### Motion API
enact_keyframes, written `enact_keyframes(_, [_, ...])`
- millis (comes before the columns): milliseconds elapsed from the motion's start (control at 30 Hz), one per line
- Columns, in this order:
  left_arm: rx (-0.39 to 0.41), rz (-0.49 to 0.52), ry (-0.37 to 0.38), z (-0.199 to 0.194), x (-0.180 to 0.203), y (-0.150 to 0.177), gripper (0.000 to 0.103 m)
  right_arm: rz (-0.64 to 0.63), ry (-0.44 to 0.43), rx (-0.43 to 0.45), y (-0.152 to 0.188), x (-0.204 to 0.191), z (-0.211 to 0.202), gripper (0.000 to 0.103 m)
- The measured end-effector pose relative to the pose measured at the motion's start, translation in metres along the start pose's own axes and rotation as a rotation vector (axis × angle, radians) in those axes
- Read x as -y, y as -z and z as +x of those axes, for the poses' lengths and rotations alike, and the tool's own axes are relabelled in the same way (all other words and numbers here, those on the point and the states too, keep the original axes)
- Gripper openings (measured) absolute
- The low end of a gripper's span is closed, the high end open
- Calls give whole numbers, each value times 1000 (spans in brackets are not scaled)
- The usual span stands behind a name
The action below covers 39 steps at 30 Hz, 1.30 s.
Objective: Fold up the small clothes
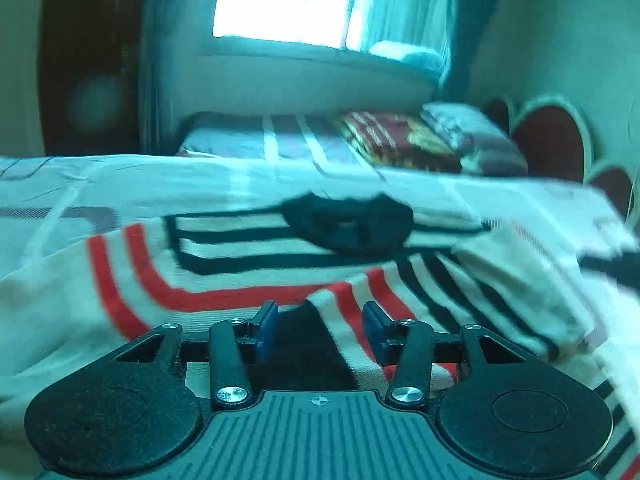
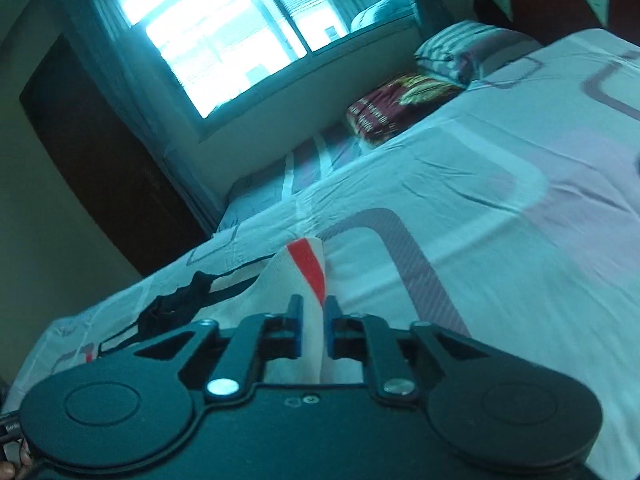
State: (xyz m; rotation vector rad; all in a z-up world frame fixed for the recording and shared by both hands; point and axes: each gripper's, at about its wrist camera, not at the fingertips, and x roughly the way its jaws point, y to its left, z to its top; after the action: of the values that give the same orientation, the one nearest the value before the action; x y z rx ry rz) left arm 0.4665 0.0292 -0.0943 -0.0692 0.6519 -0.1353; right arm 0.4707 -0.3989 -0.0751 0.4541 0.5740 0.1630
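Covering most of both views, the bed (image 2: 500, 168) wears a pale sheet printed with grey rounded outlines. Behind it a bright window (image 2: 224, 28) sits in the far wall, with a dark red patterned pillow (image 1: 400, 140) and a striped pillow (image 2: 468, 52) near the headboard (image 1: 548, 140). Spread on the sheet lies the garment (image 1: 224, 256), white with red and black stripes and a black collar. Its red-striped edge runs between the left gripper (image 1: 320, 330), whose blue pads stand apart, released. The right gripper (image 2: 312, 330) is clenched on a raised fold of that same fabric
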Motion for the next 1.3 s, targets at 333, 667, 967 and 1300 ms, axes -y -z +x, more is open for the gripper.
enact_keyframes(333, [-58,80,-80,53,15,-2,48,-178,94,-110,-24,-14,105,30])
enact_keyframes(667, [-37,82,-108,52,2,6,61,-103,19,-103,-22,19,102,6])
enact_keyframes(967, [33,122,-18,49,56,-25,62,-349,-34,-92,-6,-29,56,18])
enact_keyframes(1300, [-74,151,-34,78,74,-23,72,-434,141,-89,7,-15,41,17])
